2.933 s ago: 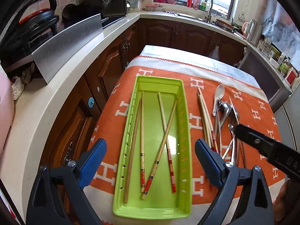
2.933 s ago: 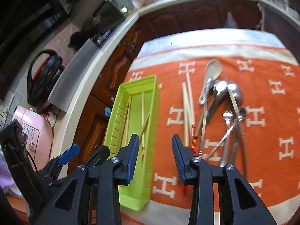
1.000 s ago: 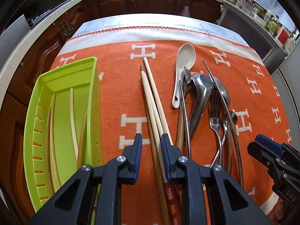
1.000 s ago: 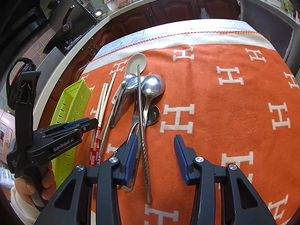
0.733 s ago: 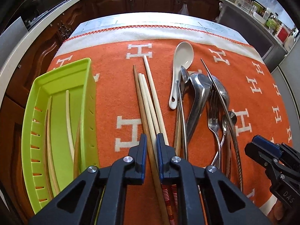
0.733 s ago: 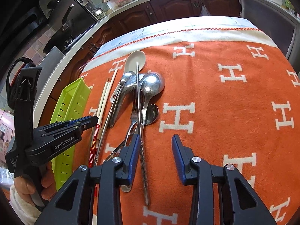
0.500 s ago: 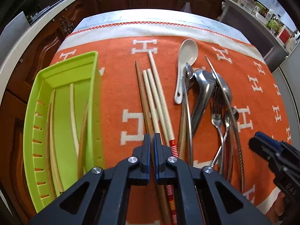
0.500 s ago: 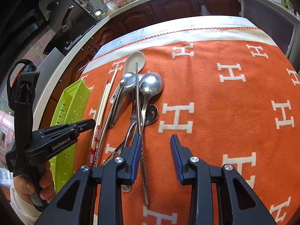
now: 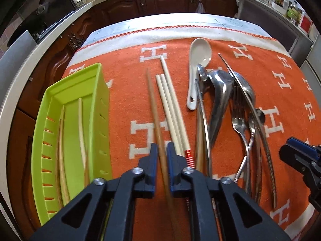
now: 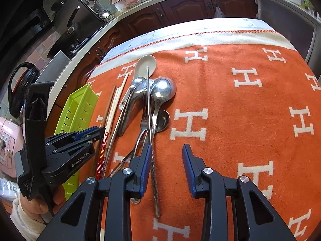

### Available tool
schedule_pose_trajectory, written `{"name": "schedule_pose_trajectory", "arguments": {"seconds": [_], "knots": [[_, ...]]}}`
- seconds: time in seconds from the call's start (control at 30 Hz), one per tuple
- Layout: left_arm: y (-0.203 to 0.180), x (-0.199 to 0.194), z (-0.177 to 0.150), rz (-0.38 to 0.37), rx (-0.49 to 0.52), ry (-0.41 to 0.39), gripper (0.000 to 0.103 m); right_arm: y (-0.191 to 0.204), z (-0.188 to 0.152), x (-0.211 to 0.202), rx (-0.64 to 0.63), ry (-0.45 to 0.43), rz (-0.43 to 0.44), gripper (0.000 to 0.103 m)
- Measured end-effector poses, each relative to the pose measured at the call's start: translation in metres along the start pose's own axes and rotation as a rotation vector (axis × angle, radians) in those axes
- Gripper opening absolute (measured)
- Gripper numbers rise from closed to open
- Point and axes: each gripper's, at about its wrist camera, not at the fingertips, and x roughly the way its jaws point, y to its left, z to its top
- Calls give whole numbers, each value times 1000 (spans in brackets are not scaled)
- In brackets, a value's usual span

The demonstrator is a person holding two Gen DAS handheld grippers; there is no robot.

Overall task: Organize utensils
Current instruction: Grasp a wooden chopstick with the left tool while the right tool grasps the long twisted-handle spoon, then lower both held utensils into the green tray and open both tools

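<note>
Utensils lie on an orange blanket with white H marks covering the desk. Clenched fingers of the left gripper pinch a brown wooden chopstick beside two pale chopsticks. A lime-green plastic tray at left holds more chopsticks. The right gripper hovers with fingers released beside a long metal chopstick atop steel spoons and a white ceramic spoon.

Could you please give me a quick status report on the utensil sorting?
Left gripper shut on brown chopstick. Right gripper open, empty. Green tray clear to the left.
</note>
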Motion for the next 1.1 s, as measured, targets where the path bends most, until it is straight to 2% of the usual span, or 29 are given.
{"name": "schedule_pose_trajectory", "arguments": {"seconds": [0.27, 0.6, 0.7, 0.83, 0.9, 1.1], "knots": [[13, -17, -4, -61, -59, -4, 4, 1, -3, 1, -5, 8, 2, 33], [41, -85, -3, -131, -96, -88, 4, 21, -3, 11, -45, 12, -15, 32], [56, -109, -5, -107, -103, -125, 4, 24, -1, 18, -56, 17, -33, 26], [77, -125, -11, -27, -98, -163, 4, 25, 1, 27, -54, 21, -51, 15], [88, -121, -16, -7, -107, -152, 4, 26, 2, 28, -53, 21, -44, 8], [109, -93, -37, 10, -138, -69, 5, 29, 2, 27, -33, 18, -50, 6]]}}
